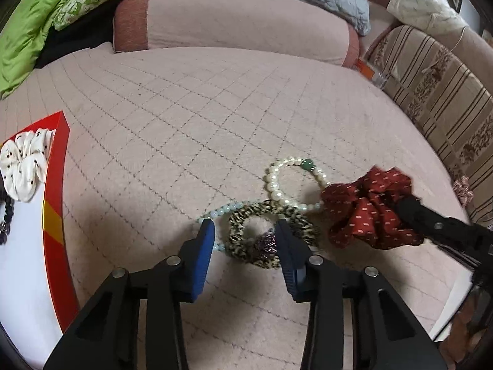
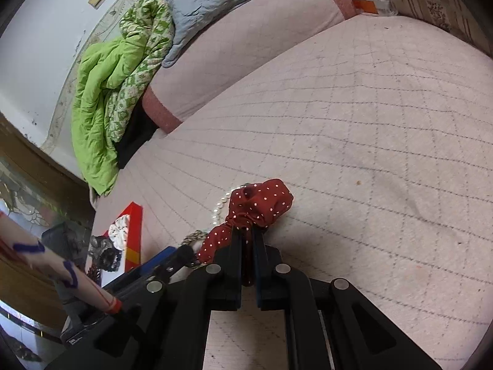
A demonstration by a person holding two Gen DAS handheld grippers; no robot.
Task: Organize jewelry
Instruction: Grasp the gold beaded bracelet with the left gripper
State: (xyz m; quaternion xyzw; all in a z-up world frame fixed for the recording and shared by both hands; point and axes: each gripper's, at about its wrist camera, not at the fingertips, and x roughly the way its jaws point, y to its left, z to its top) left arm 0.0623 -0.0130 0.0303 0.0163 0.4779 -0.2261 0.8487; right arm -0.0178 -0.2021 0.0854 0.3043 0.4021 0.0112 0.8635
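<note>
On the quilted bed (image 1: 215, 108), a red dotted scrunchie (image 2: 255, 206) is pinched in the closed right hand-held gripper (image 2: 248, 234). A leopard-print scrunchie (image 1: 271, 237) is straddled, ungripped, by the open left hand-held gripper (image 1: 245, 234). The pearl bracelet (image 1: 286, 185) touching both could be snagged and dragged along. No writing is legible.

my right hand-held gripper (image 2: 249, 234) is clamped on the red dotted scrunchie (image 2: 257, 208), bunching its fabric over the quilted bed cover (image 2: 354, 141). a pearl strand (image 2: 220, 208) lies just left of it. my left hand-held gripper (image 2: 177, 254) enters from the lower left, near the red-rimmed box (image 2: 134, 234) holding a white scrunchie (image 2: 118, 231).
</note>
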